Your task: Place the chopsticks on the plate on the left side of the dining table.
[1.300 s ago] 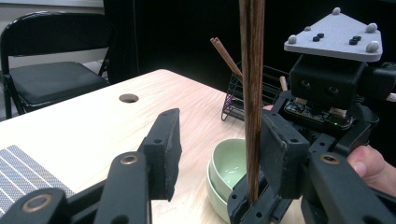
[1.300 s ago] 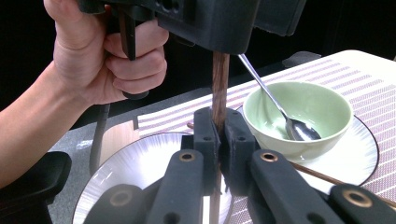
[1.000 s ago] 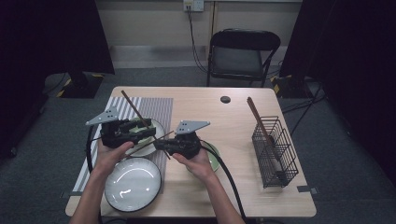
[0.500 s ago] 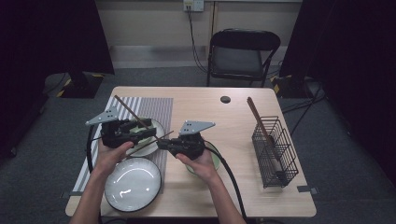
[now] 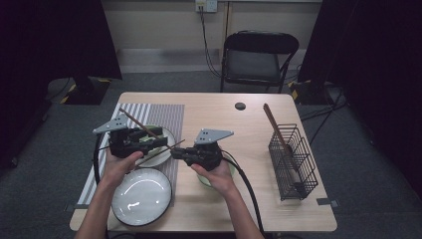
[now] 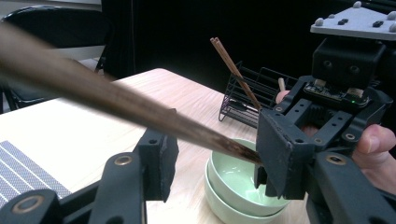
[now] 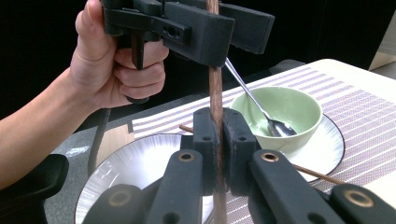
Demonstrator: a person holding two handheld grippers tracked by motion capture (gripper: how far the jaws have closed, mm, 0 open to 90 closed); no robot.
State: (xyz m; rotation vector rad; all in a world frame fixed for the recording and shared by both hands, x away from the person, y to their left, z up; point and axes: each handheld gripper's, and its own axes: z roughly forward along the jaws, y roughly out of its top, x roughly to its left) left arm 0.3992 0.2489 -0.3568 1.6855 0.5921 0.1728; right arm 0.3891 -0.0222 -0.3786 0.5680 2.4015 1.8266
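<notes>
My right claw (image 7: 215, 135) is clamped tight on a brown chopstick (image 7: 214, 88), its two jaws pressed flat against the stick's sides. My left claw (image 6: 210, 158) meets the same chopstick (image 6: 107, 100) with its jaws set wide: the stick runs between them, its tip touching the inner face of one jaw while the other jaw stands off from it.

From above, both claws meet over the left half of the surface (image 5: 219, 107), left claw (image 5: 161, 138) and right claw (image 5: 175, 152) pointing at each other, with the chopstick (image 5: 144, 129) rising up and away to the far left. A second chopstick (image 5: 158, 153) lies slanted across the rim of a white plate (image 5: 168, 134) that sits on a striped placemat (image 5: 169, 112). On that plate stands a green bowl (image 7: 280, 112) with a metal spoon (image 7: 254, 102) leaning in it.

Nearer to me is a larger white plate (image 5: 142, 196). Under my right hand (image 5: 214, 174) sit stacked green bowls (image 6: 233, 179). Far to the right, a black wire basket (image 5: 293, 159) holds more chopsticks (image 5: 276, 127) that stick out toward the far side.
</notes>
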